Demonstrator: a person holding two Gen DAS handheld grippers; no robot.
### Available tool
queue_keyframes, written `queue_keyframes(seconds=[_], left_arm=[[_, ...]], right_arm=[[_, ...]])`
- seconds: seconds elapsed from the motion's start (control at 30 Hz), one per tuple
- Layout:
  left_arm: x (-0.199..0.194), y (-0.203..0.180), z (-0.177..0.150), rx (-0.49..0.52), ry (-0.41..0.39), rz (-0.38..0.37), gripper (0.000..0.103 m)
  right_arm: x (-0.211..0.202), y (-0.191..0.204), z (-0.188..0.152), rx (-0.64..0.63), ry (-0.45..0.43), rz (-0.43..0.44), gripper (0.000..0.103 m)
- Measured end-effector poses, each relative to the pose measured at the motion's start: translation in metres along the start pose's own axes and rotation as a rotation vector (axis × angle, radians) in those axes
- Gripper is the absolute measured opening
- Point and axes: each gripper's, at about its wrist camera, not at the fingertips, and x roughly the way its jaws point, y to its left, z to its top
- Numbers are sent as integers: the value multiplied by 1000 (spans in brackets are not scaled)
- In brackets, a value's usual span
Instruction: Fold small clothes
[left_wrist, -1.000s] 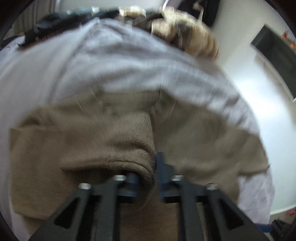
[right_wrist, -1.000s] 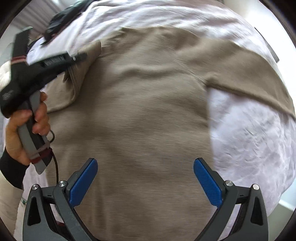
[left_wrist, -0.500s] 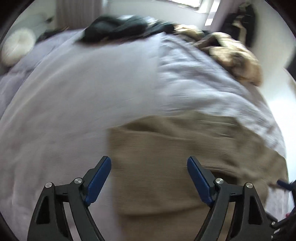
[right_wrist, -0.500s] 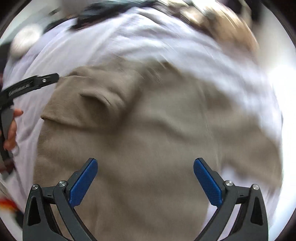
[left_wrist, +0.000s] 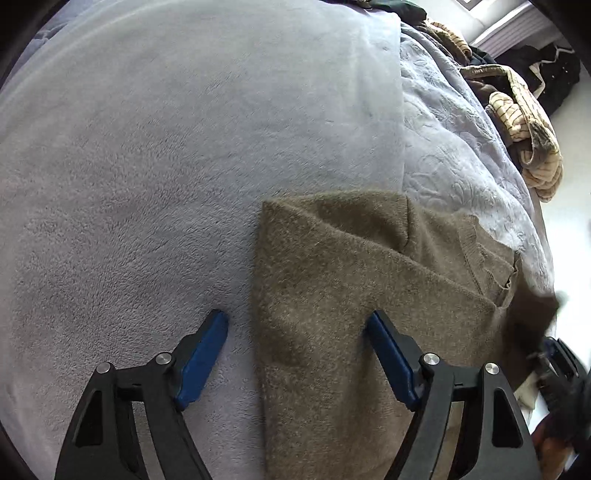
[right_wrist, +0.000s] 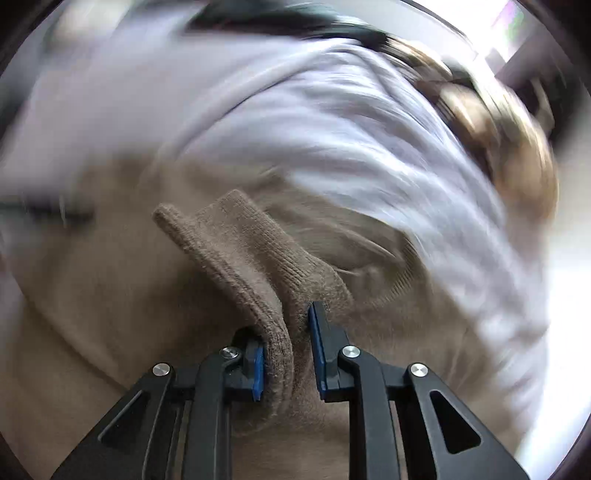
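A brown knit sweater (left_wrist: 351, 266) lies on the bed with its left sleeve folded in over the body. My left gripper (left_wrist: 295, 321) hovers over the sweater's straight left edge. Its jaws are wide and closing a little, one pad over the blanket and one over the knit, pressing on nothing. In the right wrist view, my right gripper (right_wrist: 286, 328) is closing on a ribbed cuff (right_wrist: 236, 236) of the sweater (right_wrist: 110, 295). Both blue pads pinch the knit, and the cuff stands up from the fingers. The right gripper (left_wrist: 557, 365) also shows as a dark blur at the left view's right edge.
A lilac fleece blanket (left_wrist: 147, 184) covers the bed to the left of the sweater. An embossed pale bedspread (left_wrist: 443, 147) lies beyond it. A heap of striped beige clothes (left_wrist: 524, 122) and dark garments (left_wrist: 554, 66) sit at the far right corner. Bright floor lies past the bed's right edge.
The left gripper let go of the folded sleeve, opened and slid to the sweater's left edge. The right gripper went from wide open over the body to pinching the ribbed cuff.
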Motion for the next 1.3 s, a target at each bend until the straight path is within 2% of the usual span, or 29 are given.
queue_keyframes(seconds=[0.03,0.1,0.17,0.23,0.27,0.3,0.33,0.4,0.43,0.47,0.53,0.6,0.7,0.73,0.77,0.87,0.93,1.0,1.03,1.07,1.17,1.23,1.3], left_arm=[[0,0,0,-2,-1,0,80],[-1,1,0,-8,-3,1,80],[-1,1,1,-17,-10,-1,80],[-4,0,3,-23,-28,-18,54],[-3,-3,4,-19,-26,-35,28],[-4,-5,5,-19,-24,-41,17],[-7,-7,5,-11,-36,-44,17],[-19,-14,4,20,-93,-35,15],[-26,-14,4,24,-124,-41,13],[-30,-13,4,25,-144,-42,9],[-29,-5,5,16,-144,-40,9],[-15,0,6,22,-113,1,9],[-10,1,2,33,-111,26,10],[-12,1,2,22,-116,29,10],[-16,0,1,11,-124,37,10],[-29,-1,0,28,-122,62,10],[-42,-4,-6,51,-127,85,10],[-55,-3,-16,71,-117,56,10],[-59,-4,-20,77,-110,40,10],[-62,-5,-24,81,-99,24,10],[-60,-15,-35,98,-71,-22,10],[-52,-25,-43,151,-74,20,10],[-30,-35,-56,249,-58,198,10]], right_arm=[[-7,-36,-8,187,-31,77,22],[-3,-84,-28,444,-28,163,28],[10,-127,-58,682,23,257,52],[14,-148,-81,813,15,316,57],[11,-151,-89,850,5,335,57],[10,-153,-93,884,1,346,57],[11,-155,-95,917,5,357,54],[10,-153,-87,909,3,368,15],[5,-148,-78,876,-13,366,7],[-1,-145,-66,826,-49,376,7],[-10,-140,-48,730,-92,369,7],[-3,-141,-43,681,-67,305,7],[15,-152,-61,706,20,194,7],[18,-156,-71,725,37,180,7],[16,-160,-76,737,37,170,7],[2,-168,-90,763,45,151,17],[-3,-170,-97,779,59,172,20],[-10,-168,-108,803,64,255,39],[-11,-164,-111,814,63,303,61],[-11,-160,-111,821,59,325,68],[-5,-143,-110,829,64,363,68],[3,-139,-107,837,60,345,66],[14,-136,-100,826,79,254,37]])
